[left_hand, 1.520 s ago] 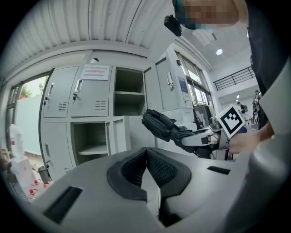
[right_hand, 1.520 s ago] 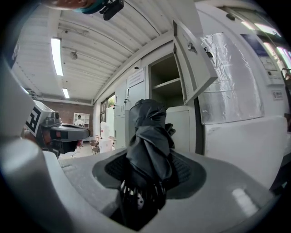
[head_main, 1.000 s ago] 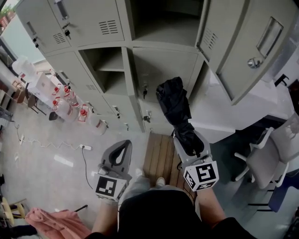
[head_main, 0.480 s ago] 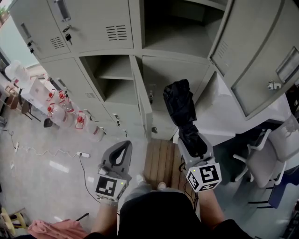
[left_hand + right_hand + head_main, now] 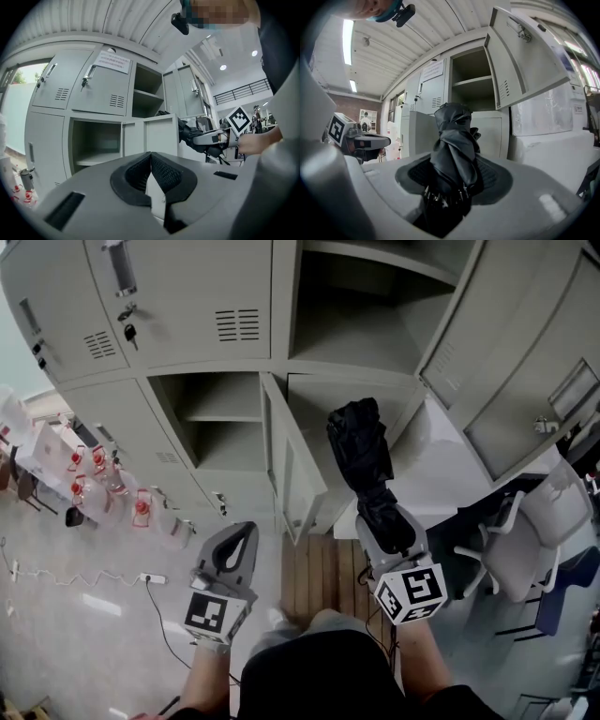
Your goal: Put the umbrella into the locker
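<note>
The black folded umbrella (image 5: 358, 451) is outside the locker (image 5: 187, 315), held up in front of its grey face with the loose cloth end pointing toward the cabinets. Its lower end is buried in the right tool (image 5: 380, 514), whose jaws pinch it from both sides. In the right gripper view only bunched cloth and a row of rib tips show above the pads, and the handle cannot be seen. Above the umbrella's top an upper compartment (image 5: 471, 65) is open, crossed by a shelf edge, with its door (image 5: 525, 56) swung out to the right. The head view cuts off the top of this compartment and its back is dark, so its depth is hard to judge. Just left of the umbrella in the head view a lower door (image 5: 298, 470) stands ajar, edge toward the person. Beyond that door a lower compartment (image 5: 211, 423) with one shelf is open. A white block (image 5: 441, 474) lies close on the umbrella's right, with a chair (image 5: 511, 559) further out. The left tool (image 5: 242, 536) hangs low and well apart to the left, its jaws pressed together with nothing between them. Bottles (image 5: 108, 493) stand on the floor at the far left.
</note>
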Motion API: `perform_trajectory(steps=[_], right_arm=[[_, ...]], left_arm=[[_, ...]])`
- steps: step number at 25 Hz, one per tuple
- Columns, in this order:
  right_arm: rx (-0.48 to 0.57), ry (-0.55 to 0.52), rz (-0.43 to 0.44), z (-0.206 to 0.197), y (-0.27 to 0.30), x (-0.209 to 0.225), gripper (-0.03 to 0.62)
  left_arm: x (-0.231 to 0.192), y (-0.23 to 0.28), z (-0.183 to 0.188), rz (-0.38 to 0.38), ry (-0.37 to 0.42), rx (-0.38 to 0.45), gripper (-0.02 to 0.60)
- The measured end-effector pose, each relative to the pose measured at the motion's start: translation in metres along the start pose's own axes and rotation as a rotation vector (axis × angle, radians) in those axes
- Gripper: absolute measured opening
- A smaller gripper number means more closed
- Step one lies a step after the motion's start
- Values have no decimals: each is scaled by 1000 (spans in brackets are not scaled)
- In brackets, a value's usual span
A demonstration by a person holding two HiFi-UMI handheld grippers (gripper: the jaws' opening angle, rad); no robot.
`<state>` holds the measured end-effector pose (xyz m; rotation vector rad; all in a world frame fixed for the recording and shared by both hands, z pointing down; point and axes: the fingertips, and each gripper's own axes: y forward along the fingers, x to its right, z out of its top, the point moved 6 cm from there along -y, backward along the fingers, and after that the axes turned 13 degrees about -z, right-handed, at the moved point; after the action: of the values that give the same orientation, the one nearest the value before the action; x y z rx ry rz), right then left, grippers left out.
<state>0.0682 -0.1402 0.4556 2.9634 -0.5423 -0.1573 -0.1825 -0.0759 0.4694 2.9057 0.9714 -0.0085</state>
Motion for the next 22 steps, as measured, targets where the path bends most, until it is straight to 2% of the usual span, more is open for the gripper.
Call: perform_trajectory(steps=[9, 19, 22], right_arm=[[28, -2, 1, 47, 17, 9, 225], [102, 2, 52, 129, 42, 17, 225], [124, -10, 79, 156, 49, 18, 225]], left_arm=[[-9, 35, 45, -48, 77, 38, 8], [-26, 61, 99, -74, 150, 83, 8], [-32, 67, 121, -72, 201, 101, 8]])
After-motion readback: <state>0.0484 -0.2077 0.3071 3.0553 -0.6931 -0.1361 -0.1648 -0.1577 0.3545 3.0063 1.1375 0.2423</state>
